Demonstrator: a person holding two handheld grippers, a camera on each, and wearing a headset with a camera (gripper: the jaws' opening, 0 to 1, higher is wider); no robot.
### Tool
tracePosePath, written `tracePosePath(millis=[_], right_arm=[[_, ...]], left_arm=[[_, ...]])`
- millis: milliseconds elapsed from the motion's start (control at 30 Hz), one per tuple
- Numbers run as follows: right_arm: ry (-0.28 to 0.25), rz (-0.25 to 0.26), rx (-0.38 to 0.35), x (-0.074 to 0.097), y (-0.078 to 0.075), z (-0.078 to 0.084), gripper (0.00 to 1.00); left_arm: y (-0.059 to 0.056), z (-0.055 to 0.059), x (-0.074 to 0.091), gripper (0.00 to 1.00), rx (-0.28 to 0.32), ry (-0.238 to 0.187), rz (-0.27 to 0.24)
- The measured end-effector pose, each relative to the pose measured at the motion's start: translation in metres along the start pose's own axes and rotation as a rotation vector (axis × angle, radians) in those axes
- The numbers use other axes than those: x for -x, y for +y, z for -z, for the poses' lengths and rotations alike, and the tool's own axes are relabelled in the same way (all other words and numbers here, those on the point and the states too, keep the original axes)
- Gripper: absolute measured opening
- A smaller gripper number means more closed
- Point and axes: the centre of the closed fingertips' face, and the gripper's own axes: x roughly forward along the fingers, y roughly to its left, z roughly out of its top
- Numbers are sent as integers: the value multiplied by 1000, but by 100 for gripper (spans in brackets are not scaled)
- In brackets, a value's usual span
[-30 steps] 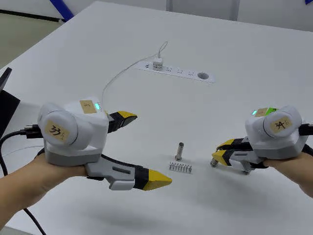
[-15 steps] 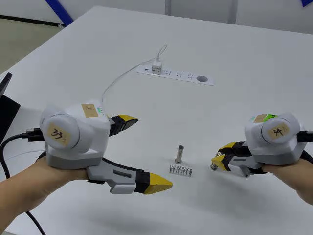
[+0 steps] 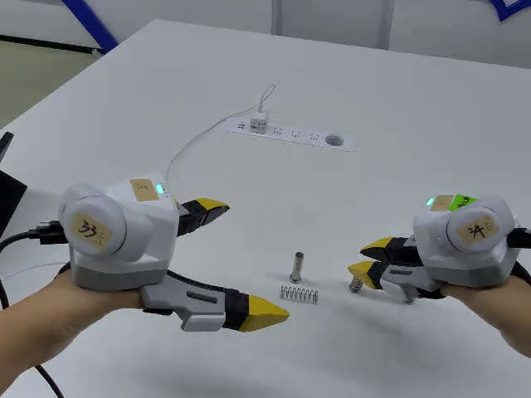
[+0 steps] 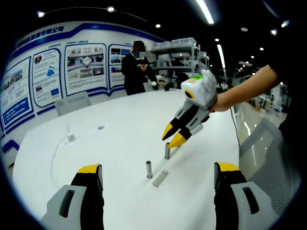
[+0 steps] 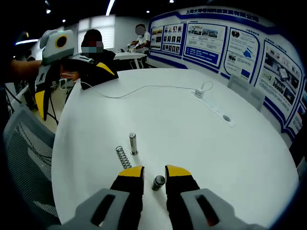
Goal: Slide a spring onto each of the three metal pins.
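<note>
So sprung pin (image 3: 355, 284) sits right of bare pin (image 3: 297, 267); next, I'd say: grab spring (image 3: 299, 293) beside it. L tool (image 3: 249, 259) wide apart, R tool (image 3: 362, 258) ajar, empty.

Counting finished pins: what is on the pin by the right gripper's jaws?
Spring coils wrap the pin in the head view. The right gripper covers its top there, so their height is unclear.

The right tool (image 3: 358, 259) has drawn back slightly from the short metal pin wearing a spring (image 3: 355, 284), which now stands loose between its slightly parted yellow tips.
</note>
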Motion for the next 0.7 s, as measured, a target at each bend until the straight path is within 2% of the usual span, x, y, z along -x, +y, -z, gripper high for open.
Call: tracePosePath(millis=[67, 233, 433, 700], right_arm=[[-6, -8, 25, -1, 5, -4, 18], [-12, -68, 58, -8, 26, -12, 18], [22, -129, 85, -22, 47, -7, 18], [80, -153, 86, -42, 54, 6, 18]], left_arm=[[2, -2, 1, 98, 3, -10, -6], [5, -3, 5, 98, 1, -12, -17], [8, 2, 10, 98, 9, -4, -29], [15, 6, 16, 98, 33, -12, -50]])
